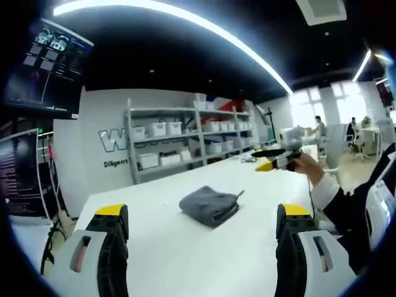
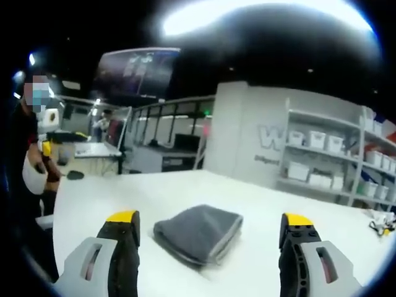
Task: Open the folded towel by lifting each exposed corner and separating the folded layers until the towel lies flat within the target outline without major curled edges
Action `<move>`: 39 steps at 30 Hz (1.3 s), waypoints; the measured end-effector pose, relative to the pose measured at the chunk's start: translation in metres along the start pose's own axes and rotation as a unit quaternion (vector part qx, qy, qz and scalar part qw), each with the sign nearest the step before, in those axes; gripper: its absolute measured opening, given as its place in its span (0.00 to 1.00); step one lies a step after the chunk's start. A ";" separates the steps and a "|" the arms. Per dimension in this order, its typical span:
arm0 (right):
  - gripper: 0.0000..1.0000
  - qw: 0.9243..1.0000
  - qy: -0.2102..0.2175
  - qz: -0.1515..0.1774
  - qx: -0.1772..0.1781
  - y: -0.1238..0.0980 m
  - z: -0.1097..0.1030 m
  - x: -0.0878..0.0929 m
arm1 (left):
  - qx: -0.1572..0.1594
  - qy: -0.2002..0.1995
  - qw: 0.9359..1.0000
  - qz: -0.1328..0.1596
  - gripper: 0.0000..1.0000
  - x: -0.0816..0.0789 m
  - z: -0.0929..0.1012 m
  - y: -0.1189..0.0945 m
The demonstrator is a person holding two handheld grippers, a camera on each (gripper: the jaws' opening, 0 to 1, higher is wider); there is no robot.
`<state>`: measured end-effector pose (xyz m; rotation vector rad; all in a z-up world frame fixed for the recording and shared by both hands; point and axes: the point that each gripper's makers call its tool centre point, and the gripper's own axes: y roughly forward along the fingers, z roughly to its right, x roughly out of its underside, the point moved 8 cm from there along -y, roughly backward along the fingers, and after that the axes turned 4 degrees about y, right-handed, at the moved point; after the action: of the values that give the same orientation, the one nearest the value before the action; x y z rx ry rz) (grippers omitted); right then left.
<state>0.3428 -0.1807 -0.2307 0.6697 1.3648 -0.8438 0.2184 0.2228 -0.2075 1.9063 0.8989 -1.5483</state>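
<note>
While the grey towel (image 1: 210,205) lies folded on the white table (image 1: 185,260), both grippers hang above it with jaws wide apart: the left gripper (image 1: 204,226) and the right gripper (image 2: 210,232), neither touching it

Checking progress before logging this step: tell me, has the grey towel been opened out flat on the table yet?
No: in the right gripper view the grey towel lies folded in a thick bundle on the white table.

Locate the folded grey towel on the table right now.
The grey towel lies folded on the white table, ahead between the left gripper's open jaws; in the right gripper view it sits just beyond the right gripper.
</note>
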 end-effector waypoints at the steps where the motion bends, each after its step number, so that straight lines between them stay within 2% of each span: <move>1: 0.93 1.000 -0.001 0.001 0.000 0.001 0.000 0.000 | -0.001 0.000 1.000 0.000 0.98 0.000 0.000 0.000; 14: 0.92 1.000 0.005 0.003 0.008 0.012 0.007 0.009 | -0.004 -0.002 1.000 -0.002 0.97 0.003 0.001 0.004; 25: 0.92 1.000 0.000 0.011 0.000 0.017 0.004 0.010 | 0.013 -0.009 1.000 -0.008 0.94 0.010 0.004 0.016; 27: 0.92 1.000 0.001 0.007 -0.002 0.018 0.004 0.012 | 0.006 -0.007 1.000 -0.010 0.91 0.010 0.004 0.019; 28: 0.92 1.000 0.002 0.002 -0.002 0.019 0.004 0.014 | -0.023 0.011 0.999 -0.028 0.86 0.013 0.004 0.023; 32: 0.92 1.000 0.002 0.002 -0.004 0.019 0.003 0.015 | -0.033 0.029 0.998 -0.040 0.87 0.016 0.007 0.025; 34: 0.92 1.000 0.003 0.002 -0.004 0.019 0.003 0.015 | -0.027 0.010 0.999 -0.042 0.91 0.017 0.008 0.025; 36: 0.92 1.000 0.004 0.002 -0.004 0.019 0.003 0.015 | -0.001 -0.011 1.000 -0.028 0.95 0.015 0.010 0.026; 39: 0.92 1.000 0.005 0.000 -0.004 0.021 0.003 0.016 | -0.003 -0.026 0.999 -0.021 0.95 0.013 0.008 0.025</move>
<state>0.3619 -0.1738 -0.2477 0.6685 1.3766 -0.8344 0.2334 0.2029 -0.2221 1.8458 0.9267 -1.6094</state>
